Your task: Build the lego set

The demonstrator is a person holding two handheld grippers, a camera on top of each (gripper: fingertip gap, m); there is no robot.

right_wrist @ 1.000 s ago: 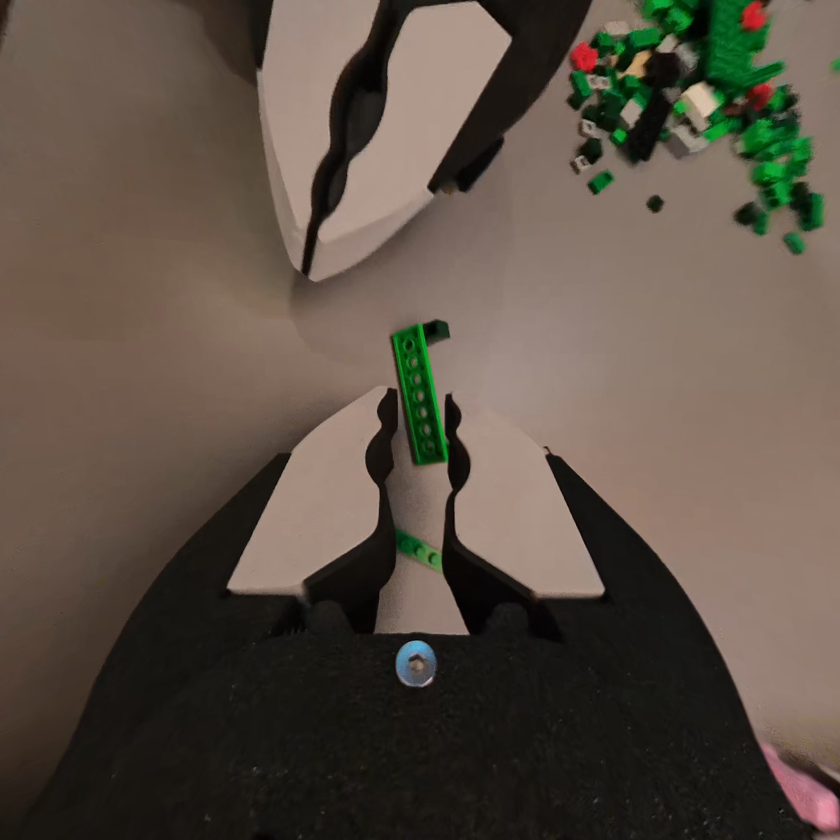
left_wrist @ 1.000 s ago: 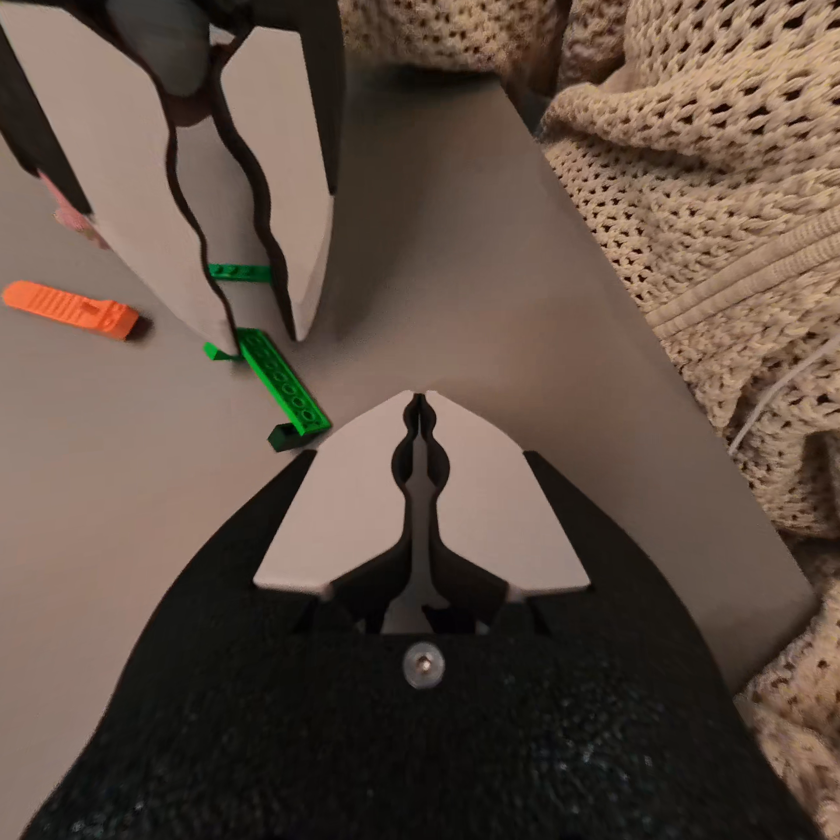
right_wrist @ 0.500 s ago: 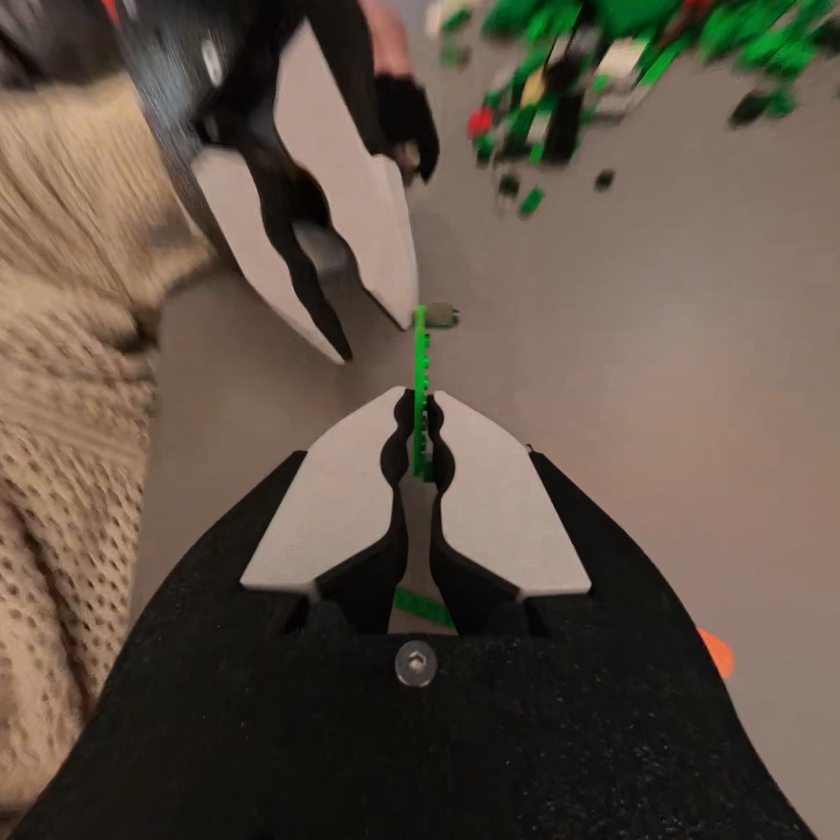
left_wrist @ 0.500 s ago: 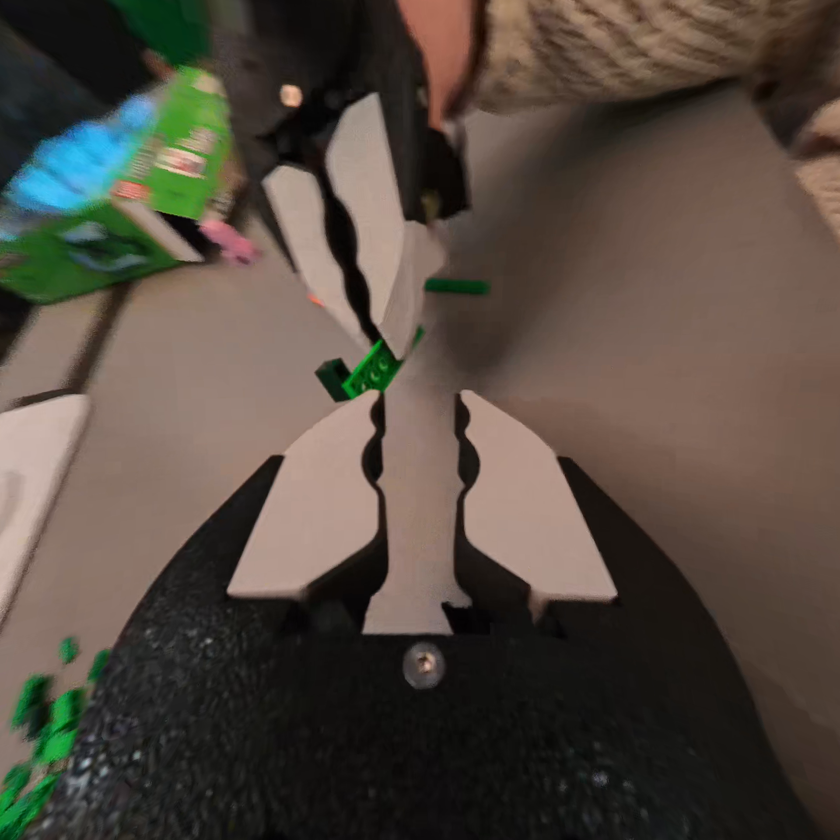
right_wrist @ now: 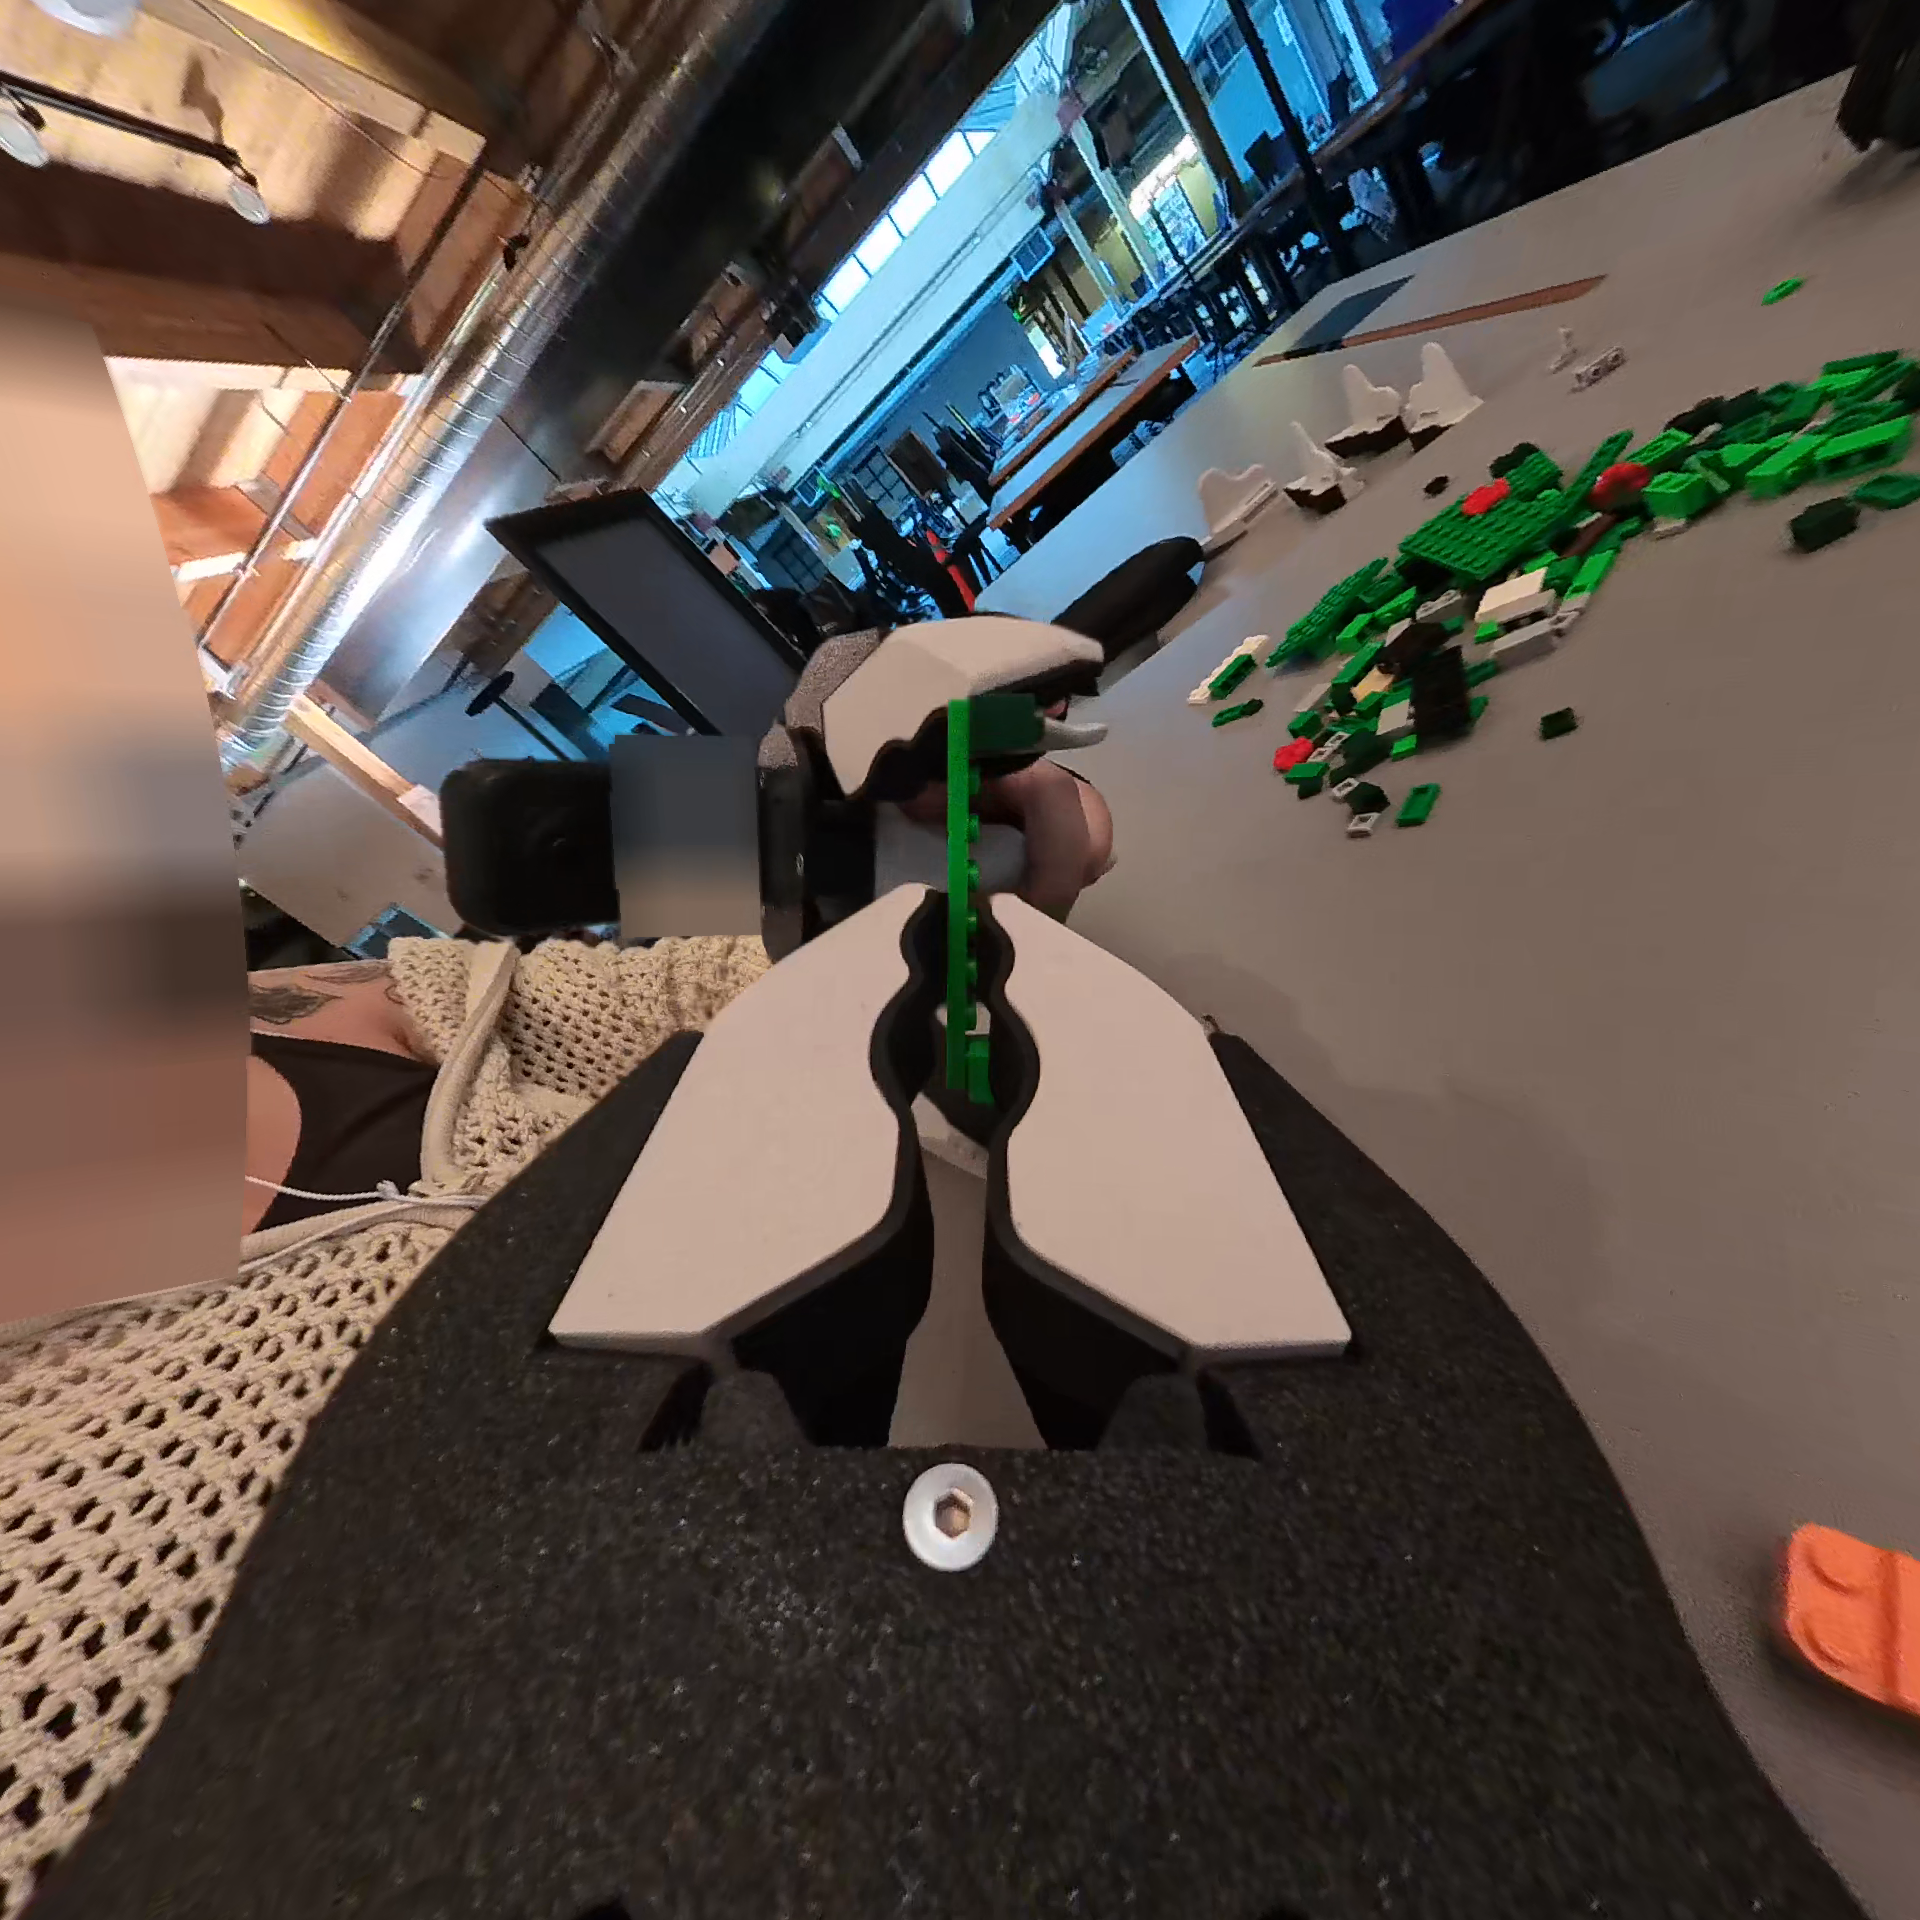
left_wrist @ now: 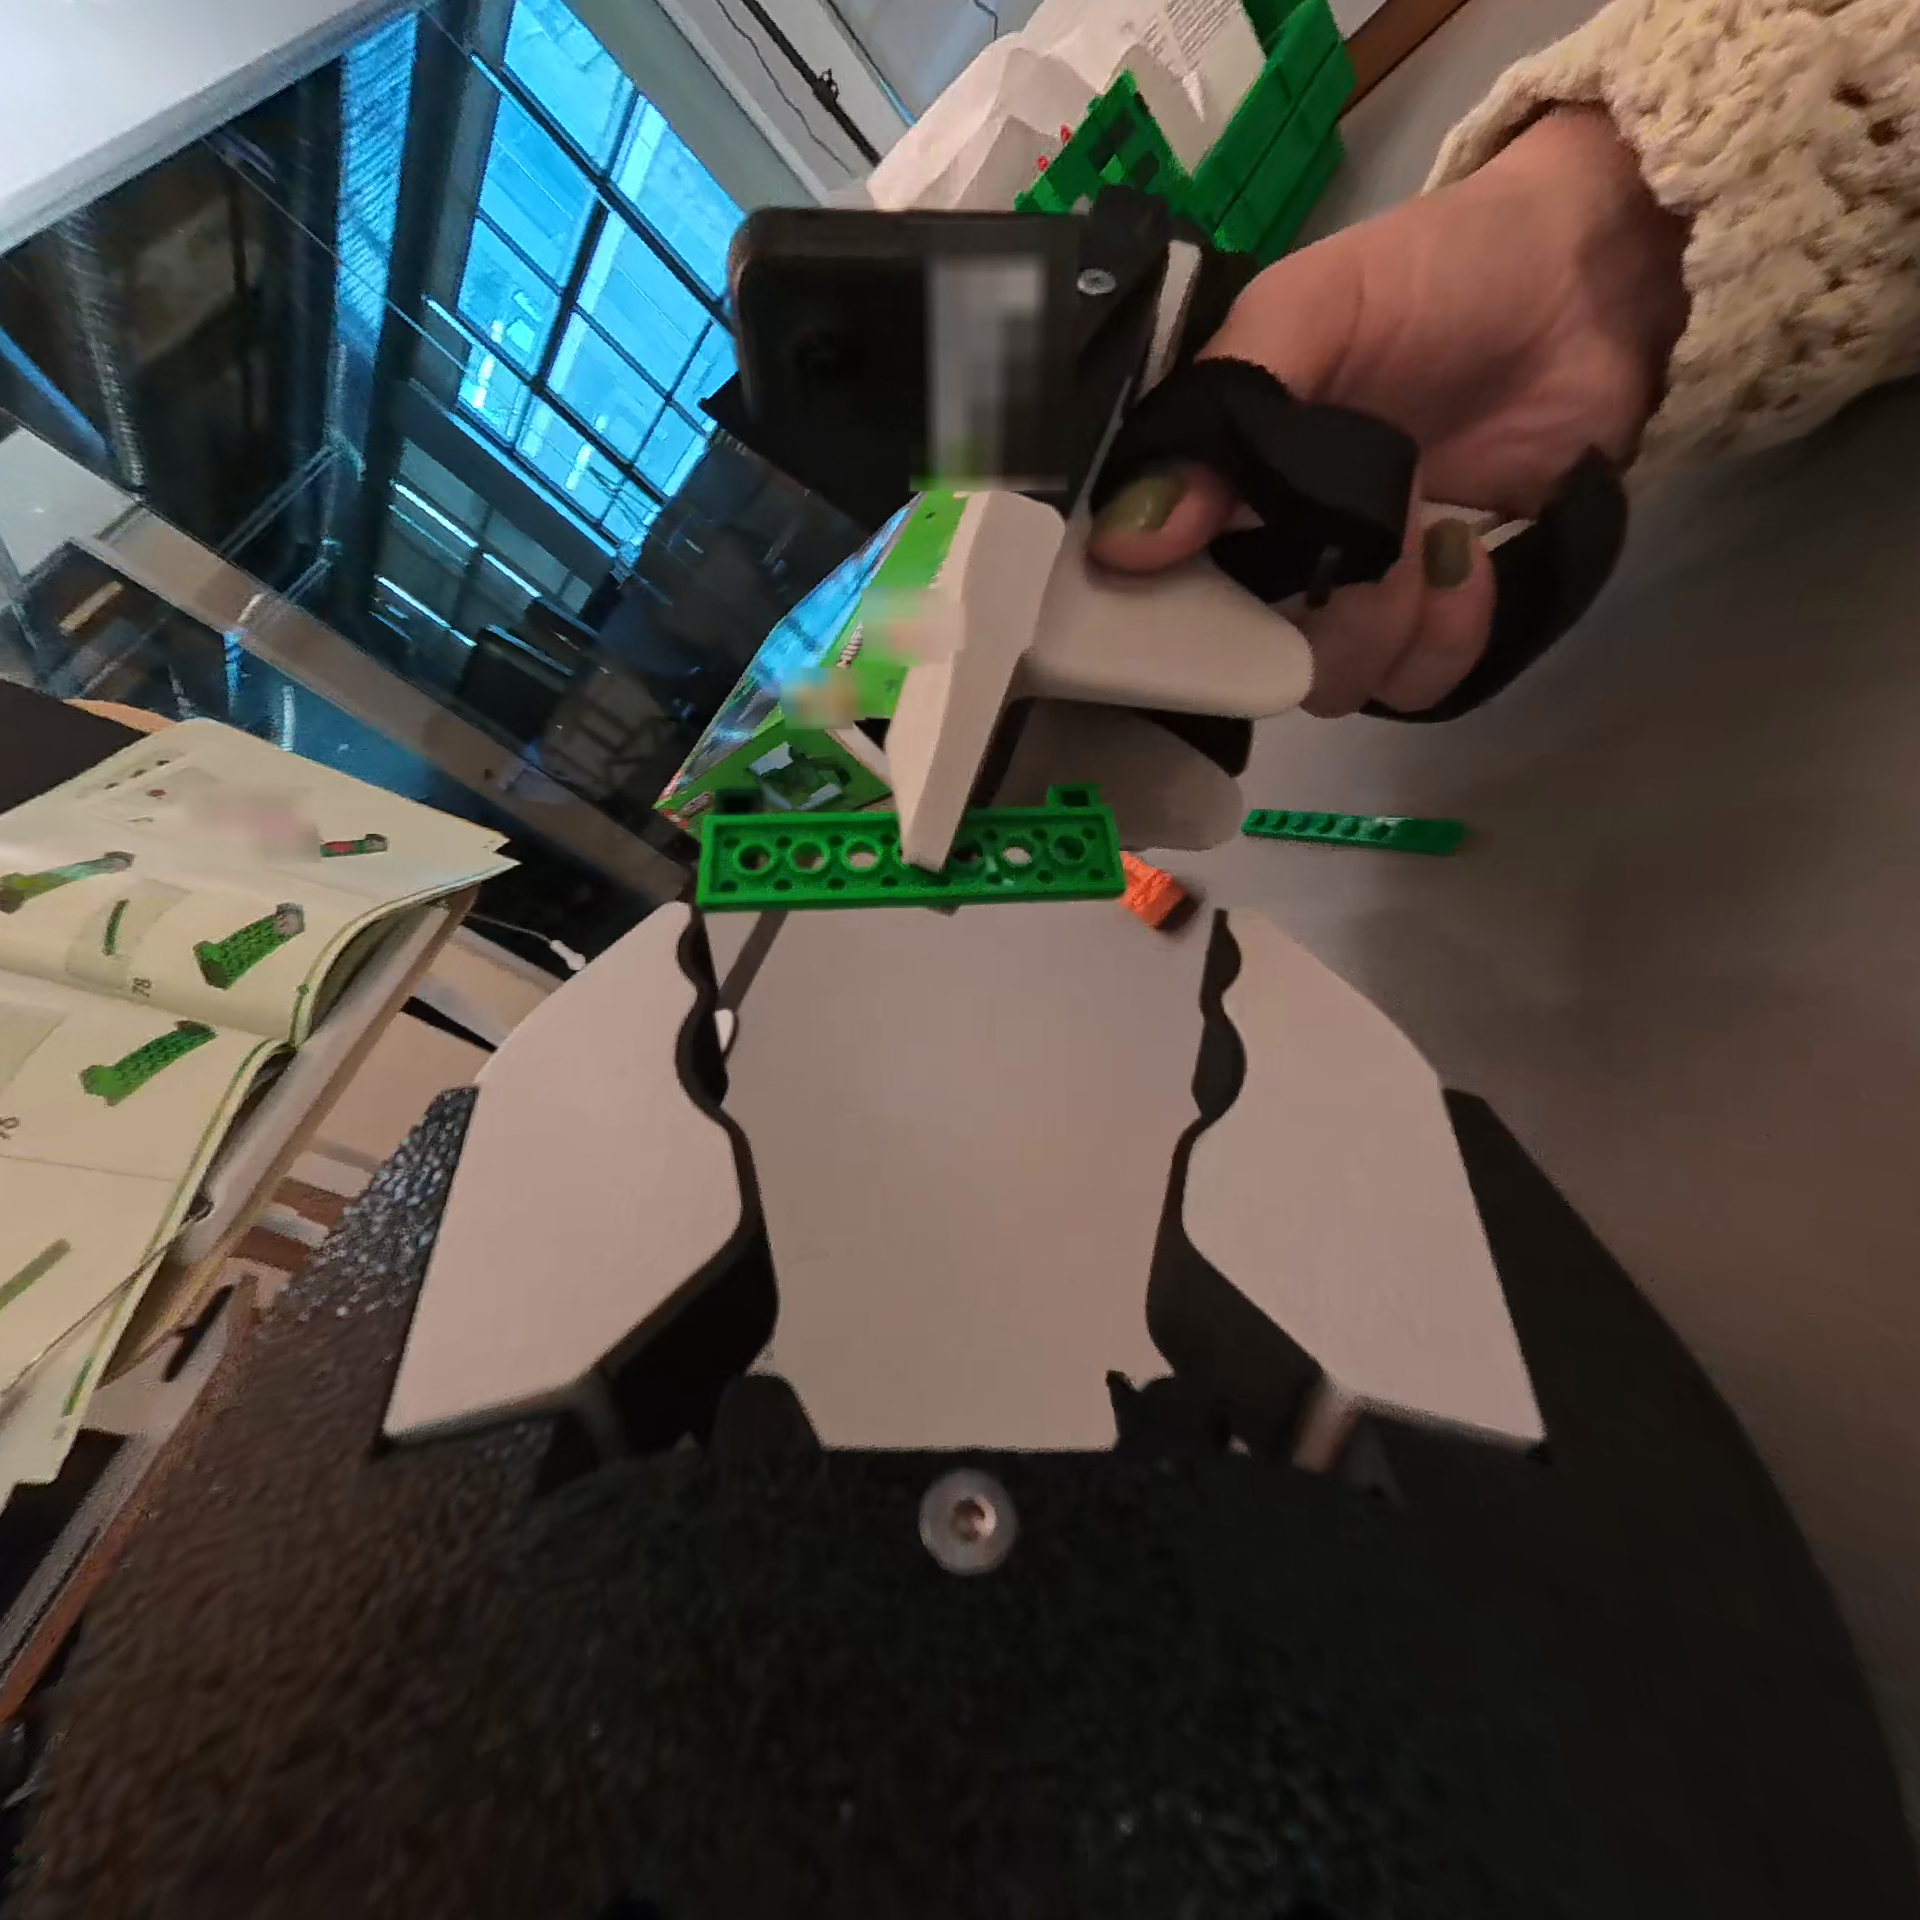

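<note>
- My left gripper [left_wrist: 951,925] has smooth, matt pale plastic fingers on a black body with a rough, grainy texture and one shiny metal screw [left_wrist: 968,1523].
- My right gripper [right_wrist: 954,920] is made the same way: matt pale fingers, coarse black housing.
- The green lego plate [right_wrist: 961,883] pinched in it is glossy moulded plastic, its studs catching light.
- My sleeve [left_wrist: 1766,197] is cream open-knit cloth, loose and holey.
- The table [right_wrist: 1558,987] is a smooth, matt grey surface.
- The instruction booklet [left_wrist: 156,935] is thin paper with a slight sheen.
- The orange brick separator [right_wrist: 1860,1621] looks like smooth plastic.
</note>
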